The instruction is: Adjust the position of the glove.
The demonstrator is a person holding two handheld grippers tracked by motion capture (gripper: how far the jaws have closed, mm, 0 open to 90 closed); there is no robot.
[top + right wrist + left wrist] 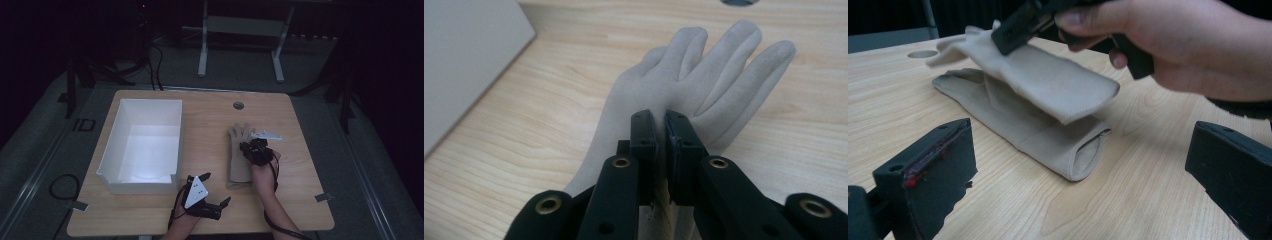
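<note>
Two beige gloves lie stacked right of the table's middle. The lower glove rests flat on the wood. The upper glove is lifted at its palm, and its cuff end sags just over the lower one. My right gripper is shut on the upper glove, with the fabric pinched between its jaws and the glove's fingers pointing away. My left gripper stands open near the table's front edge, a short way from the gloves' cuffs, with nothing between its jaws.
A white open box stands on the left half of the wooden table. A round cable hole sits near the far edge. Beyond the table a white frame stands on the dark floor.
</note>
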